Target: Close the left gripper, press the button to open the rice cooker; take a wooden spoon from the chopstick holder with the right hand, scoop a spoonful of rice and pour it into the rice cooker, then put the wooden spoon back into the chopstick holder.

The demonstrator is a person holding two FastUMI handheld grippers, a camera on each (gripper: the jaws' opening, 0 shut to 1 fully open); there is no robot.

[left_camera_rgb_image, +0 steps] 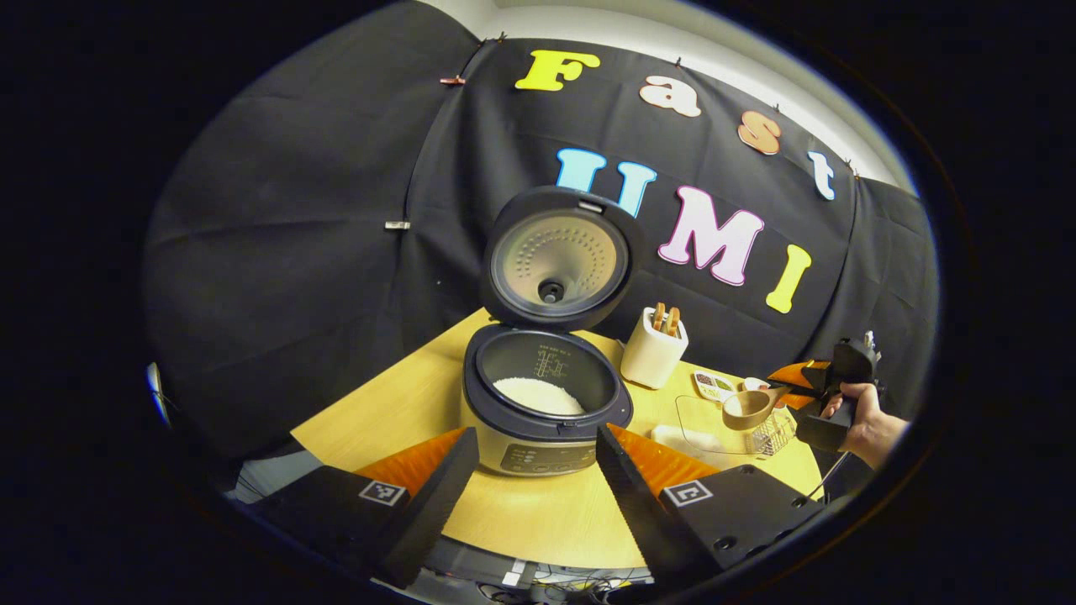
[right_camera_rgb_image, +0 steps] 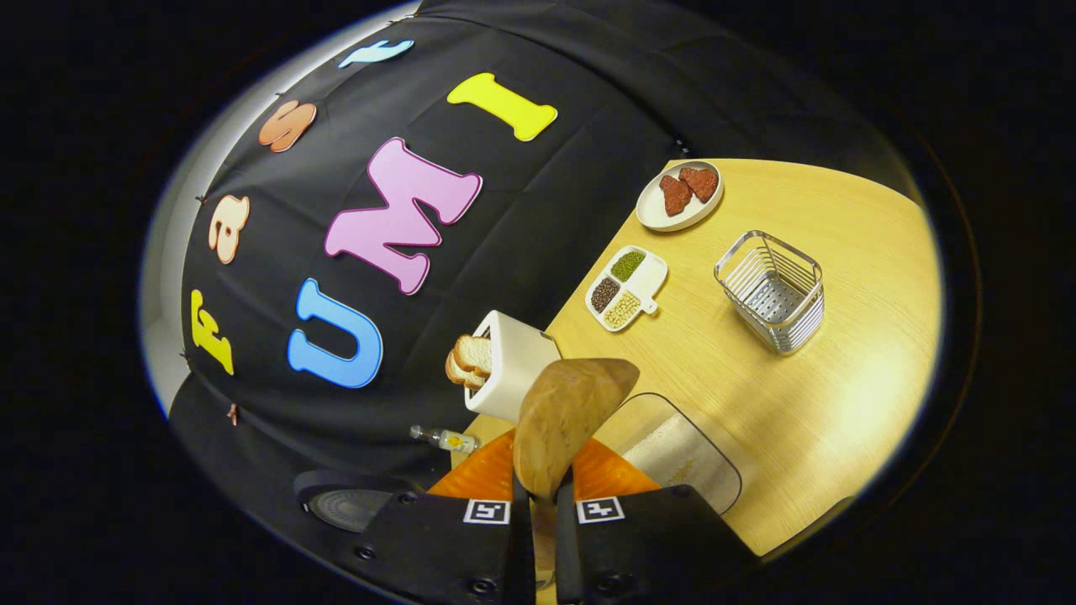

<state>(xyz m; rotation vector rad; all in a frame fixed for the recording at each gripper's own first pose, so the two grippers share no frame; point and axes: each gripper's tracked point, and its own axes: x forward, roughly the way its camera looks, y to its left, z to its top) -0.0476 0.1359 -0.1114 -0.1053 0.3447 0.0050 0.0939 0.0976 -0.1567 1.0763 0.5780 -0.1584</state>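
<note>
1. Left gripper view: hovered with the left gripper (left_camera_rgb_image: 538, 470) low at the near edge of the table (left_camera_rgb_image: 403, 403), jaws apart, nothing between them. Faced the rice cooker (left_camera_rgb_image: 542, 403) straight ahead, lid (left_camera_rgb_image: 559, 256) up, one mound of white rice (left_camera_rgb_image: 538, 395) in its pot. Counted one white chopstick holder (left_camera_rgb_image: 654, 346) just right of it, with two brown handles standing in it. Farther right, saw the right gripper (left_camera_rgb_image: 799, 388) in a hand (left_camera_rgb_image: 866, 424), carrying one wooden spoon (left_camera_rgb_image: 748, 407) above a clear rice container (left_camera_rgb_image: 714, 420).

2. Right gripper view: had the jaws clamped on the wooden spoon's handle, bowl (right_camera_rgb_image: 567, 416) ahead, over the clear rice container (right_camera_rgb_image: 681, 458). Counted one wire basket (right_camera_rgb_image: 772, 290), one three-part dish (right_camera_rgb_image: 626, 288), one plate (right_camera_rgb_image: 677, 197) with two reddish pieces.

3. Judged the step as scooping or carrying; could not tell whether the spoon was loaded. Next called for a level carry left to the open pot, then a tip.
</note>
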